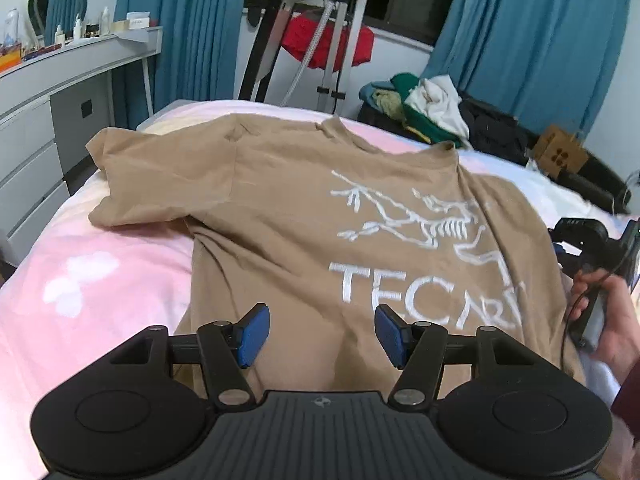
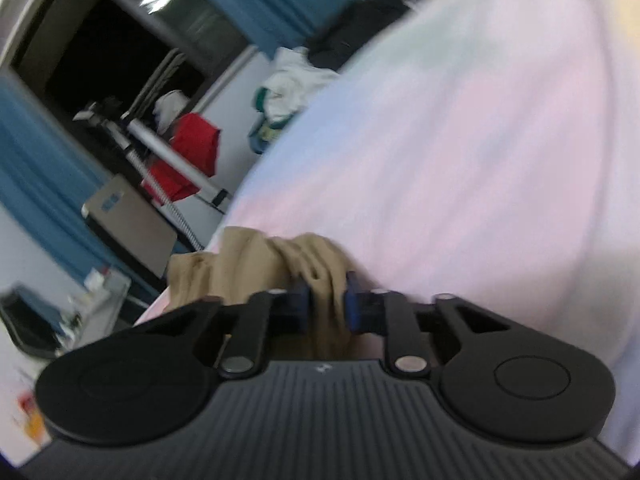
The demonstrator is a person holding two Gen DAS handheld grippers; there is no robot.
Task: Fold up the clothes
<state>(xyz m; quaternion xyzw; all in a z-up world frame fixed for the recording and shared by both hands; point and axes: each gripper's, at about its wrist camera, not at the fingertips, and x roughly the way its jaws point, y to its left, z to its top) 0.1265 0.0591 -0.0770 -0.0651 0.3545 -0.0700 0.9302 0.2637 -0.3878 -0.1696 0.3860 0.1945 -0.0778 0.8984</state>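
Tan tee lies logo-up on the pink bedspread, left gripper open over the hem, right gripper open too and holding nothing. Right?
Not quite. The right gripper is not open and idle: the right wrist view shows its blue pads shut on a bunched fold of the tan tee. The rest stands: the tee lies logo-up on the pink bedspread, and the left gripper hangs open over the hem.

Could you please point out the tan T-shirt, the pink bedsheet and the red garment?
tan T-shirt (image 1: 288,200), left wrist view, plain back panel.
pink bedsheet (image 1: 120,256), left wrist view, bare patch beside the shirt.
red garment (image 1: 320,46), left wrist view, middle of the cloth.
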